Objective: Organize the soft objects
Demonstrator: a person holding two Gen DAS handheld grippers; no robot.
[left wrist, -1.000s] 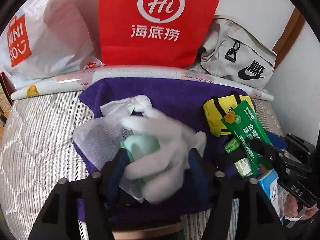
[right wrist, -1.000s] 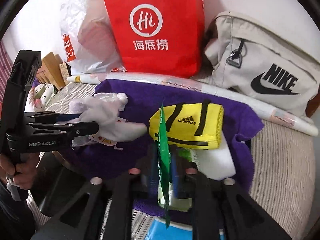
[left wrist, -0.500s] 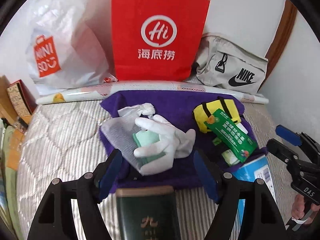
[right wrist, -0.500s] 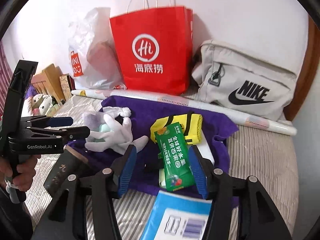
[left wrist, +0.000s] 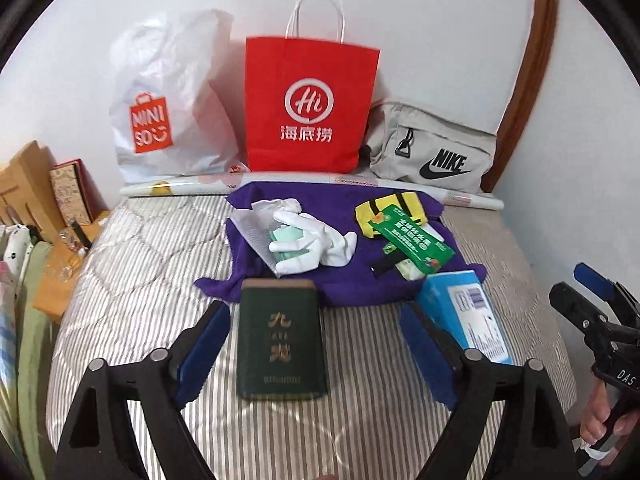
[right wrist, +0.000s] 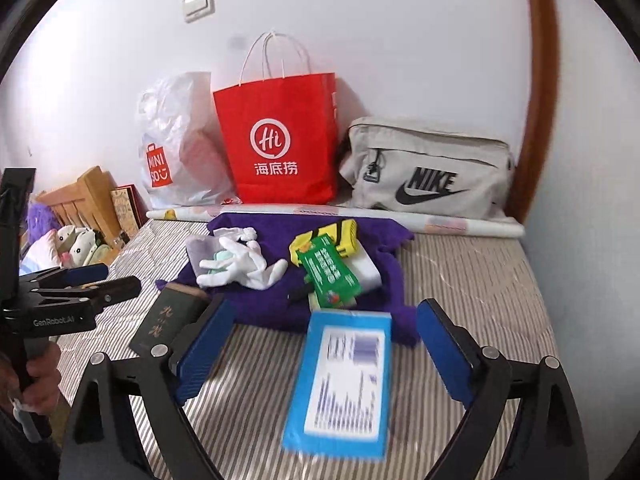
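A purple towel [left wrist: 344, 284] [right wrist: 276, 304] lies on the striped mattress. On it lie a white glove [left wrist: 312, 244] [right wrist: 240, 266] over a mint item and a clear pouch, a yellow Adidas pouch [left wrist: 390, 206] [right wrist: 344, 232], and a green packet [left wrist: 416, 244] [right wrist: 330, 272]. My left gripper [left wrist: 316, 348] [right wrist: 104, 278] is open and empty, its jaws either side of a dark green box [left wrist: 280, 340] [right wrist: 168, 320]. My right gripper [right wrist: 320, 352] [left wrist: 576, 288] is open and empty, above a blue box [right wrist: 344, 384] [left wrist: 464, 312].
A red paper bag [left wrist: 308, 108] [right wrist: 280, 140], a white Miniso bag [left wrist: 172, 108] [right wrist: 176, 148] and a grey Nike bag [left wrist: 432, 148] [right wrist: 428, 168] stand against the wall behind a rolled sheet [left wrist: 192, 184]. A wooden headboard [left wrist: 24, 184] and plush toys [right wrist: 76, 240] are at left.
Both grippers let go of the glove and the green packet, opened and pulled back from the towel. The green box and blue box have come into view in front.
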